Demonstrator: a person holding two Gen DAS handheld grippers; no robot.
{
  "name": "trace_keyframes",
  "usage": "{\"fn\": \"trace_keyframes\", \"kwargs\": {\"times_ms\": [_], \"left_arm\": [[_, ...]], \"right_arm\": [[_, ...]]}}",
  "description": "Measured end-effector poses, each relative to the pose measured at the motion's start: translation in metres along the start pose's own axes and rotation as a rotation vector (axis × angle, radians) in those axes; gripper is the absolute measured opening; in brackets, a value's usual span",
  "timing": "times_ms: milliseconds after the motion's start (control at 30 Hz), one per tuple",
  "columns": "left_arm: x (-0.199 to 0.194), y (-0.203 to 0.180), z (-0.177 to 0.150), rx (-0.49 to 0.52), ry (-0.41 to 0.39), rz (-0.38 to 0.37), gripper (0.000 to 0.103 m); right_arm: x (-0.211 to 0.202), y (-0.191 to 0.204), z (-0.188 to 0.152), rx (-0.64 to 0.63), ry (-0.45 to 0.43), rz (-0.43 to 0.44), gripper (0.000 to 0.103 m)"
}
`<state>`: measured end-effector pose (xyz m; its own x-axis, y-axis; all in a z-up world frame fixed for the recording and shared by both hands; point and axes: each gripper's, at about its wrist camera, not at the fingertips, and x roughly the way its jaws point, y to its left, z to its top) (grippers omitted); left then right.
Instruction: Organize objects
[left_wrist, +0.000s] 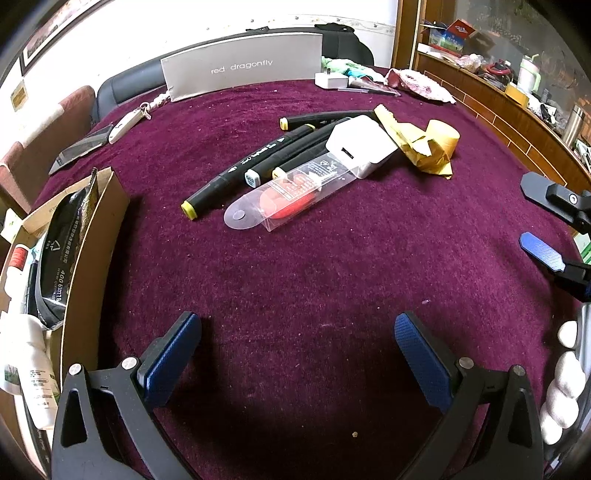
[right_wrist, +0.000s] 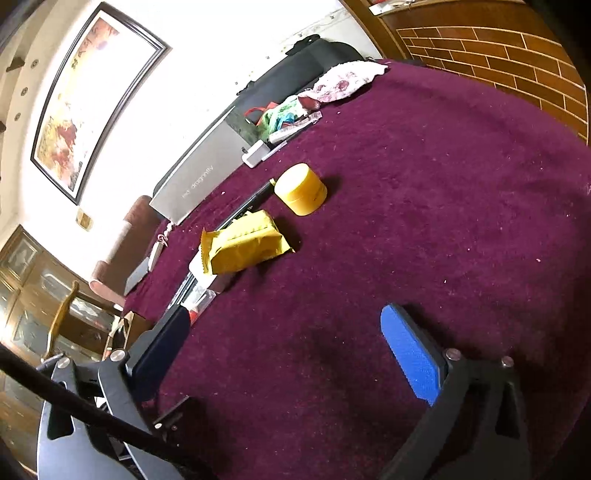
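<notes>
Several black markers (left_wrist: 258, 158) lie in a loose pile on the purple tablecloth (left_wrist: 314, 266). A clear plastic pack with a red item (left_wrist: 295, 192) lies over them. A yellow foil packet (left_wrist: 417, 144) and a yellow round jar (left_wrist: 445, 138) lie to their right; both also show in the right wrist view, packet (right_wrist: 243, 243) and jar (right_wrist: 301, 189). My left gripper (left_wrist: 295, 332) is open and empty, hovering short of the markers. My right gripper (right_wrist: 288, 328) is open and empty, low over the cloth near the packet; it also shows in the left wrist view (left_wrist: 546, 221).
An open cardboard box (left_wrist: 74, 258) holding a black pouch and bottles stands at the left table edge. A grey "red dragonfly" box (left_wrist: 243, 66), keys (left_wrist: 129, 122), a white charger (left_wrist: 330, 79) and bags lie at the back. A wooden counter (left_wrist: 517, 110) runs on the right.
</notes>
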<state>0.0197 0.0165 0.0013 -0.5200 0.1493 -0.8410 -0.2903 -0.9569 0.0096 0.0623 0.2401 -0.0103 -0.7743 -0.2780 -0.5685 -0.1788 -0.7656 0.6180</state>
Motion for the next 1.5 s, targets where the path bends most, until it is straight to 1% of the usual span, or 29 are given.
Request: {"fn": "trace_keyframes", "kwargs": {"times_ms": [200,267,300,367,400,433,467,533,600,667,700,733,800,833,867,900,967,1033,1067,1133,1200,1233,1267,1300,1333,1367,1400,1467,1500], "left_arm": [[0.000,0.000,0.000,-0.011,-0.004,0.006,0.102],[0.000,0.001,0.000,-0.006,-0.001,0.001,0.101],[-0.001,0.002,-0.001,-0.004,0.002,-0.010,0.101],[-0.006,0.008,-0.003,-0.019,0.011,-0.040,0.100],[-0.013,0.013,-0.006,-0.044,0.014,-0.077,0.098],[-0.023,0.020,-0.009,-0.064,-0.001,-0.123,0.098],[-0.037,0.025,-0.011,-0.070,-0.036,-0.144,0.098],[-0.059,0.034,-0.015,-0.069,-0.101,-0.129,0.098],[-0.086,0.048,-0.018,-0.074,-0.175,-0.150,0.098],[-0.104,0.060,-0.021,-0.075,-0.218,-0.174,0.098],[-0.111,0.065,-0.022,-0.068,-0.233,-0.183,0.098],[-0.116,0.069,-0.023,-0.059,-0.246,-0.185,0.098],[-0.122,0.073,-0.024,-0.027,-0.267,-0.170,0.098],[-0.122,0.073,-0.023,-0.013,-0.271,-0.159,0.098],[-0.121,0.073,-0.021,-0.004,-0.274,-0.158,0.098],[-0.119,0.072,-0.019,0.003,-0.276,-0.161,0.098],[-0.116,0.070,-0.015,0.006,-0.272,-0.170,0.098],[-0.113,0.069,-0.011,0.015,-0.269,-0.201,0.098],[-0.111,0.069,-0.010,0.023,-0.269,-0.212,0.098],[-0.107,0.064,-0.005,0.050,-0.262,-0.217,0.098],[-0.098,0.057,0.002,0.089,-0.251,-0.212,0.098],[-0.094,0.053,0.005,0.105,-0.245,-0.207,0.098],[-0.087,0.047,0.011,0.134,-0.239,-0.199,0.098],[-0.080,0.041,0.017,0.161,-0.234,-0.190,0.098],[-0.072,0.035,0.022,0.187,-0.225,-0.189,0.098],[-0.062,0.030,0.029,0.216,-0.204,-0.192,0.098],[-0.050,0.024,0.036,0.238,-0.176,-0.184,0.098],[-0.028,0.017,0.047,0.269,-0.134,-0.152,0.093],[-0.016,0.012,0.052,0.293,-0.109,-0.143,0.086]], "right_arm": [[0.004,0.004,0.002,-0.015,0.018,-0.024,0.103],[0.008,0.013,0.005,-0.064,0.077,-0.071,0.103],[0.009,0.019,0.006,-0.076,0.108,-0.113,0.098],[0.008,0.032,0.007,-0.105,0.148,-0.133,0.089],[0.004,0.046,0.009,-0.167,0.141,-0.150,0.089],[0.001,0.054,0.010,-0.205,0.127,-0.166,0.089],[-0.002,0.065,0.013,-0.252,0.110,-0.185,0.089],[0.002,0.082,0.024,-0.296,0.116,-0.173,0.089],[0.018,0.089,0.038,-0.289,0.145,-0.161,0.089],[0.037,0.093,0.049,-0.300,0.153,-0.199,0.089],[0.054,0.093,0.058,-0.295,0.172,-0.234,0.089],[0.065,0.091,0.063,-0.271,0.190,-0.244,0.089],[0.082,0.085,0.068,-0.215,0.214,-0.238,0.088],[0.090,0.087,0.071,-0.207,0.217,-0.251,0.087],[0.097,0.089,0.073,-0.213,0.216,-0.268,0.084],[0.106,0.093,0.073,-0.229,0.222,-0.288,0.077],[0.115,0.100,0.069,-0.279,0.229,-0.355,0.072],[0.110,0.103,0.066,-0.307,0.248,-0.353,0.063],[0.103,0.103,0.064,-0.319,0.261,-0.336,0.059],[0.088,0.103,0.053,-0.352,0.325,-0.296,0.058],[0.076,0.101,0.034,-0.402,0.432,-0.239,0.053],[0.072,0.099,0.028,-0.415,0.455,-0.202,0.053],[0.063,0.097,0.023,-0.420,0.440,-0.153,0.053],[0.052,0.093,0.021,-0.415,0.385,-0.093,0.053],[0.042,0.087,0.024,-0.389,0.313,-0.056,0.053],[0.036,0.082,0.027,-0.361,0.268,-0.048,0.054],[0.030,0.071,0.033,-0.306,0.201,-0.039,0.057],[0.023,0.050,0.041,-0.222,0.122,-0.028,0.061],[0.023,0.041,0.042,-0.188,0.113,-0.024,0.061]]}}
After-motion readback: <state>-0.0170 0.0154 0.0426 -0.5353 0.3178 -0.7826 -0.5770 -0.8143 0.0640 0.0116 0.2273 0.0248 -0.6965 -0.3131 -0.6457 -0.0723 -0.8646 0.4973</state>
